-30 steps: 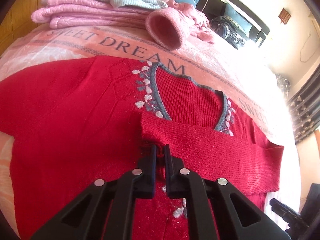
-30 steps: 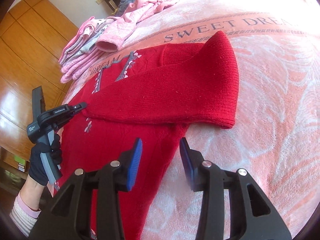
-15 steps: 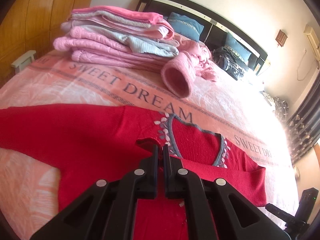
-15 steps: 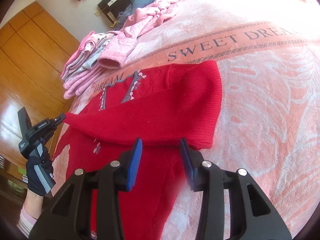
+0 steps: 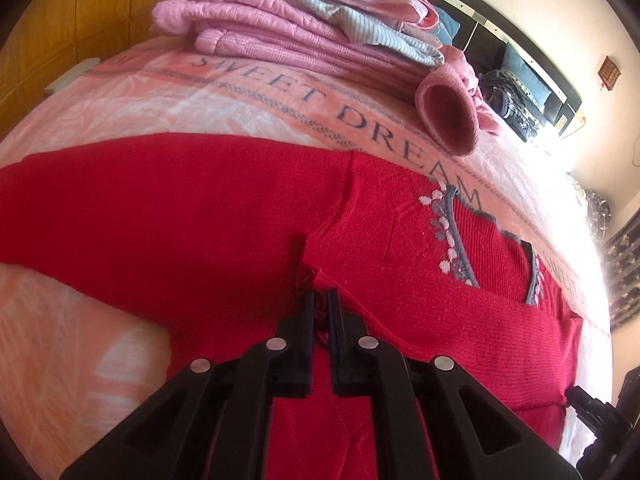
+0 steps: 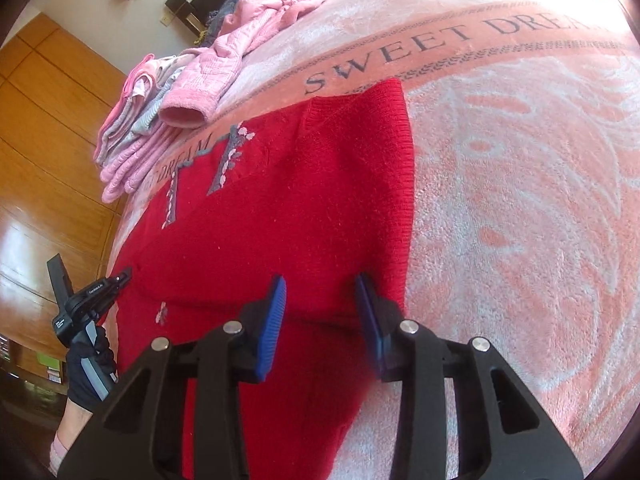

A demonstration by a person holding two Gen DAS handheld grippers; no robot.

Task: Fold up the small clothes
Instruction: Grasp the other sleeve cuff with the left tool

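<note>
Far left, the other sleeve (image 5: 120,220) is lying spread flat on the pink blanket (image 5: 200,100), untouched. Your left gripper (image 5: 320,300) is clamping the cuff (image 5: 316,280) of the folded sleeve and is now down low over the red sweater (image 6: 260,220), after riding higher half a second ago; likely you are laying that sleeve across the chest. Right, your right gripper (image 6: 320,300) is hanging wide open and empty, having closed in over the sweater's folded edge (image 6: 400,200).

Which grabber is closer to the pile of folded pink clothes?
Left. The left gripper is nearer the folded pink clothes; the right gripper hovers at the sweater's far side.
</note>
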